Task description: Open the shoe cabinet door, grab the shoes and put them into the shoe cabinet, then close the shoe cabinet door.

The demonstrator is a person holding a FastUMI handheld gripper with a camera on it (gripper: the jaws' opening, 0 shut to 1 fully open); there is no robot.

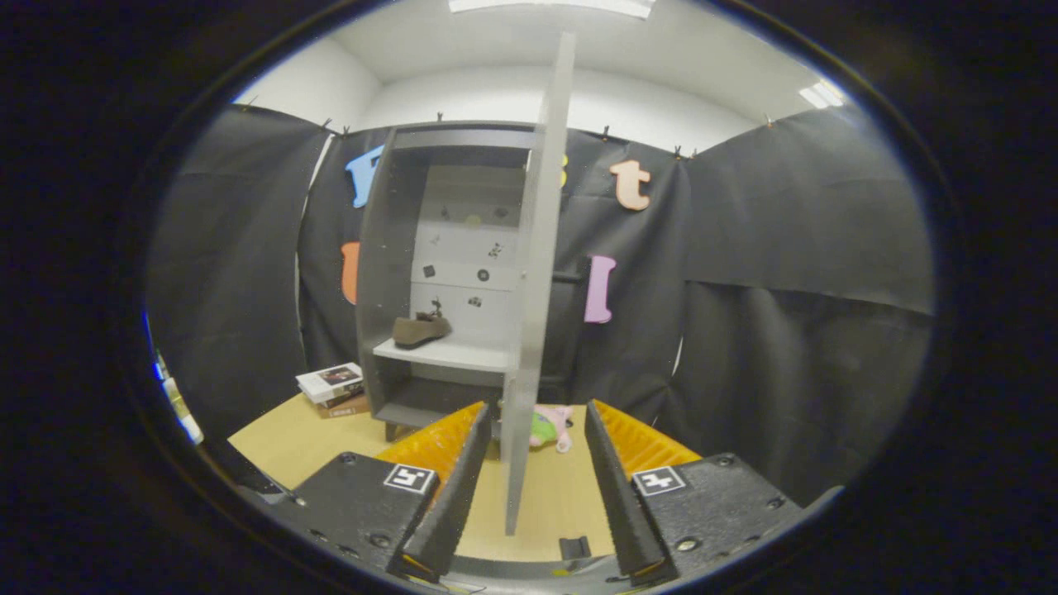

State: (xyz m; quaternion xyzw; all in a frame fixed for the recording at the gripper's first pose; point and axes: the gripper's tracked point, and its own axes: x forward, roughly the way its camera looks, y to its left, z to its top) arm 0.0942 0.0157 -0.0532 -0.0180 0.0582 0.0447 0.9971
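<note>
A grey shoe cabinet (388, 273) stands on the wooden table (281, 442) against the booth wall. Its door (537, 273) is swung open toward me and seen edge-on. The door's lower edge reaches down between my fingers. A brown shoe (420, 329) rests on the cabinet's pale middle shelf (446, 354), toe pointing left. My gripper (533, 421) is open, with one finger on each side of the door's edge and neither pressing on it. The dark door handle (570, 277) shows on the door's right face.
A stack of books (333, 387) lies on the table left of the cabinet. A small pink and green plush toy (550, 426) lies behind the door's lower edge. Black cloth walls close in the booth on the left, back and right.
</note>
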